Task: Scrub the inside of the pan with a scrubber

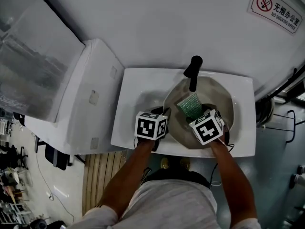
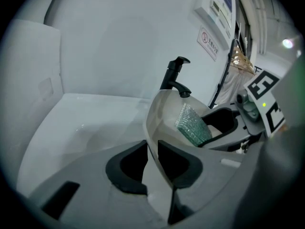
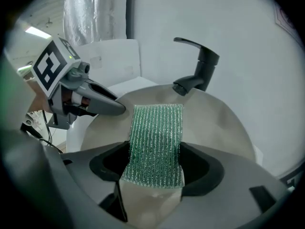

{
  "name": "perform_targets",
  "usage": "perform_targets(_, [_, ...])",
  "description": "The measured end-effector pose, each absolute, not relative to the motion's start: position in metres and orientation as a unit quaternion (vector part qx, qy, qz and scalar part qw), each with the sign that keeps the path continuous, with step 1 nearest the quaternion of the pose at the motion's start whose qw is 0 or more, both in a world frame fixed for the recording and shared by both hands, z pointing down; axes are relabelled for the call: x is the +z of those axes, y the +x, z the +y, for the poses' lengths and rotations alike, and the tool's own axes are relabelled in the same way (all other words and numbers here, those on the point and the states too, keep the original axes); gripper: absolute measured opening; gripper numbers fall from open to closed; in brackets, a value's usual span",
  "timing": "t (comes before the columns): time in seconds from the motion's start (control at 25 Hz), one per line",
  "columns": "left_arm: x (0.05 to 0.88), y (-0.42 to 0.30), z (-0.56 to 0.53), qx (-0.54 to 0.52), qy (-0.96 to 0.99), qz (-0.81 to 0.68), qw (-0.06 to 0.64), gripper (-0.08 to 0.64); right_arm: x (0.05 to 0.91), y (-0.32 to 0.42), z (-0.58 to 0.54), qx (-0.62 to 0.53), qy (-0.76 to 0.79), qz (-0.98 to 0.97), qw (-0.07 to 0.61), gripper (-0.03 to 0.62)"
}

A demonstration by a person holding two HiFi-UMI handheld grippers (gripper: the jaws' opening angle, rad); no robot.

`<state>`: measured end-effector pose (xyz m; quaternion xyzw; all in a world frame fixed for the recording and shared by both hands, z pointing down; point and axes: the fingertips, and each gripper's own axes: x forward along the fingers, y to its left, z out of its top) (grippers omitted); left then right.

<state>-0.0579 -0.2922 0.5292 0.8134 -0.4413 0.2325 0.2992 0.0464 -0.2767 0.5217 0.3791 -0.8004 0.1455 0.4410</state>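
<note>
A beige pan [image 1: 220,101] stands tilted in the white sink [image 1: 131,106], under the tap. My left gripper [image 1: 166,117] is shut on the pan's near left rim [image 2: 151,128], which runs between its dark pads [image 2: 125,168]. My right gripper [image 1: 198,114] is shut on a green mesh scrubber [image 1: 189,106], which sticks up from the jaws inside the pan. In the right gripper view the scrubber [image 3: 156,140] stands over the pan's inner wall [image 3: 221,123], with the left gripper [image 3: 112,107] on the rim at left. In the left gripper view the scrubber [image 2: 192,124] shows inside the bowl.
A black faucet [image 1: 194,70] rises at the sink's back edge, its spout [image 3: 198,68] over the pan. A white appliance [image 1: 81,99] stands against the sink's left side. The wall behind carries a no-smoking sign [image 1: 276,8]. A wooden slat mat [image 1: 102,168] lies below the sink.
</note>
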Motion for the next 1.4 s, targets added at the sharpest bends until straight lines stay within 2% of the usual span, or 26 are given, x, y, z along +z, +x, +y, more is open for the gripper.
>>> perform_targets(0.44, [0.529, -0.057, -0.291, 0.231, 0.815, -0.439, 0.3, 0.078, 0.556, 0.019, -0.257, 0.189, 0.357, -0.801, 0.442, 0.339])
perform_targets(0.72, [0.529, -0.057, -0.292, 0.231, 0.815, -0.439, 0.299, 0.078, 0.56, 0.055, -0.267, 0.178, 0.385, -0.777, 0.465, 0.339])
perform_targets(1.04, [0.529, -0.058, -0.291, 0.235, 0.815, -0.438, 0.297, 0.078, 0.547, 0.107, -0.28, 0.179, 0.431, -0.755, 0.46, 0.339])
perform_targets(1.4, [0.529, -0.057, -0.291, 0.235, 0.816, -0.438, 0.296, 0.078, 0.526, 0.103, -0.273, 0.165, 0.433, -0.767, 0.444, 0.339])
